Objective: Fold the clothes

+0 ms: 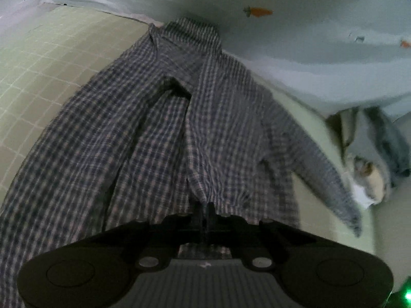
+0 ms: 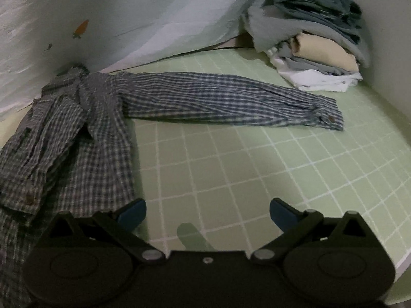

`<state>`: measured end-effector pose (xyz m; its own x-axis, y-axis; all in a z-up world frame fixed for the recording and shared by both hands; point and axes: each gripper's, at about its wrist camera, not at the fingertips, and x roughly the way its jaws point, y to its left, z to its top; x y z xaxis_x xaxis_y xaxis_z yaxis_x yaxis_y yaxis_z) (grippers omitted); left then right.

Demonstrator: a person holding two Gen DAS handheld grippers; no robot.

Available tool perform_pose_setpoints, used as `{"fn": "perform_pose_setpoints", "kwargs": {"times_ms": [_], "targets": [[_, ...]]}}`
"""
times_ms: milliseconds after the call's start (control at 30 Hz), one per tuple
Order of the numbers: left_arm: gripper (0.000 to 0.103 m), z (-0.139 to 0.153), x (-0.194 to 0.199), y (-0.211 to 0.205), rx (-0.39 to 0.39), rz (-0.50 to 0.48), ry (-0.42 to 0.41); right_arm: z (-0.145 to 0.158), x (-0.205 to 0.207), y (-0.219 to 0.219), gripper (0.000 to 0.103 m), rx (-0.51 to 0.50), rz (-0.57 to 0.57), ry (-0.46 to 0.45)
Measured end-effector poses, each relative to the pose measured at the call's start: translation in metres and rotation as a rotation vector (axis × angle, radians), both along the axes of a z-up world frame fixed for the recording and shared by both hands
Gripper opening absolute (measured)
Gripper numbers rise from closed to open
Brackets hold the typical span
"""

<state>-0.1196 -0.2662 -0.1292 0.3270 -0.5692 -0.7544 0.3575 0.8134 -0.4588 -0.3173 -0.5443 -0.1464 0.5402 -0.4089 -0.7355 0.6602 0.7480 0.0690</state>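
One plaid shirt [image 1: 195, 118] lies spread on the green gridded mat [image 2: 231, 169], collar at the far end against the pale sheet [image 1: 308, 51] and hem at the near end, so its long axis runs near to far and it points away from me. My left gripper [image 1: 205, 213] has its fingers pinched together on the hem near the front opening. My right gripper [image 2: 206, 211] stands with its blue-tipped fingers [image 2: 132, 211] wide apart over bare mat, just right of the shirt's body and holding nothing. From the right wrist view, one sleeve [image 2: 231, 100] stretches out flat to the right, its buttoned cuff reaching toward the stack of folded clothes [image 2: 316, 48] in the far right corner, while the other sleeve [image 2: 38, 143] already lies folded in over the body. I judge the main risk is that pulling the hem with only my left gripper would drag the whole shirt along the mat, bunch the front panels and shake the folded sleeve loose. The pinch also looks small, so the cloth could slip out. If I swing the outstretched sleeve carelessly, its cuff could brush the stack.
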Motion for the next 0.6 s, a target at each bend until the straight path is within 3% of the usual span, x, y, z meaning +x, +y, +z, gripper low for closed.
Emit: {"fn": "perform_pose_setpoints", "kwargs": {"times_ms": [133, 300, 600], "targets": [[0.001, 0.009, 0.000, 0.038, -0.083, 0.049, 0.050, 0.000, 0.013, 0.018, 0.103, 0.014, 0.036, 0.004], [0.001, 0.009, 0.003, 0.089, -0.132, 0.100, 0.109, 0.002, 0.031, 0.049, 0.103, 0.017, 0.073, 0.015], [0.002, -0.023, 0.022, 0.150, -0.072, 0.168, 0.202, 0.006, 0.052, 0.097, 0.103, 0.000, 0.088, 0.056]]}}
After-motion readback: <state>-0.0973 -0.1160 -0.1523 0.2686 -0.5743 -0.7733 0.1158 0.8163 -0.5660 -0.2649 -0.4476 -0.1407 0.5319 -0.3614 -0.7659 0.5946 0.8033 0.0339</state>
